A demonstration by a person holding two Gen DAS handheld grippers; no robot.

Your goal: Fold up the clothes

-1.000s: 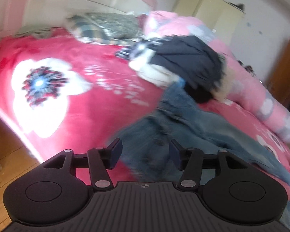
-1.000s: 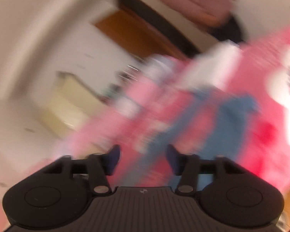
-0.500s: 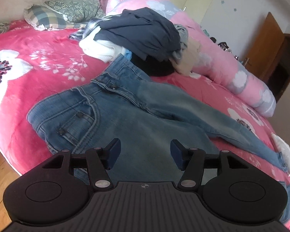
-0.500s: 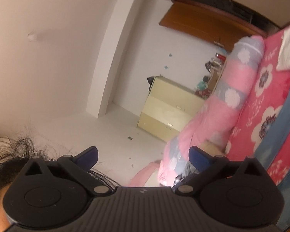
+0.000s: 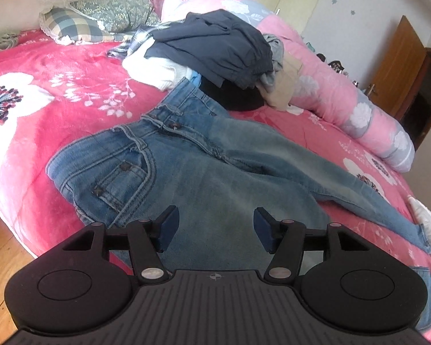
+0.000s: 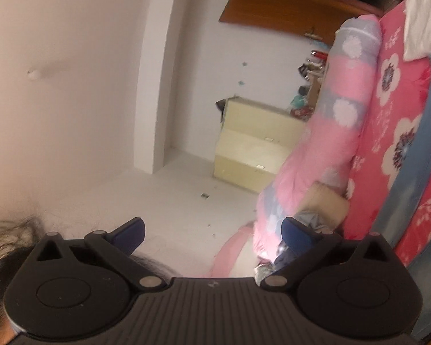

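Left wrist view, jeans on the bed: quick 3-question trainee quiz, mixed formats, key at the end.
1. True or false: the jeans lie spread on the red floral bedspread, held by neither gripper.
2. What sits at the top of the clothes pile past the waistband?
A. dark navy garment
B. yellow towel
C. striped sock
3. Fill in: the left gripper hovers with its jaws ____ over the denim.

Key: 1 true; 2 A, the dark navy garment; 3 open.
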